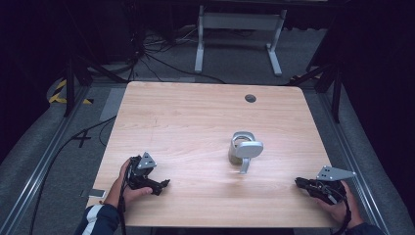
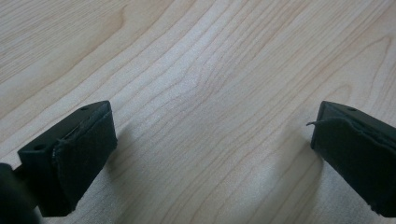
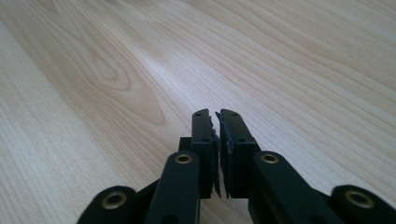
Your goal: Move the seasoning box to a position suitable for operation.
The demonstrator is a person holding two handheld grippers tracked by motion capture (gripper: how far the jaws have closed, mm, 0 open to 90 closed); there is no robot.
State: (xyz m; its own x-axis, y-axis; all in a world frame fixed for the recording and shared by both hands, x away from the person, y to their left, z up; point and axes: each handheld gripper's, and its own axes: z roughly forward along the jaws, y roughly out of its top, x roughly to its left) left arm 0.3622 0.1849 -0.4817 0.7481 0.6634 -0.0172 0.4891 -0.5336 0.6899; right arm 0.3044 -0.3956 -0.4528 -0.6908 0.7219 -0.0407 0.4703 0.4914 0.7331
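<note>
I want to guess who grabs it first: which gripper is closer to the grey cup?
Right, narrowly. The right gripper rests below-right of the grey cup; the left gripper rests farther off, below-left.

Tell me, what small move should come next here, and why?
Probably the right gripper should open its jaws: they are shut on nothing, resting near the table edge. The grey cup-like object stands apart mid-table, untouched, and the left gripper is already open.

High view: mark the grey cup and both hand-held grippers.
grey cup [image 1: 243, 150], high view, lid top.
left hand-held gripper [image 1: 165, 183], high view, jaw tips.
right hand-held gripper [image 1: 298, 181], high view, jaw tips.
</note>
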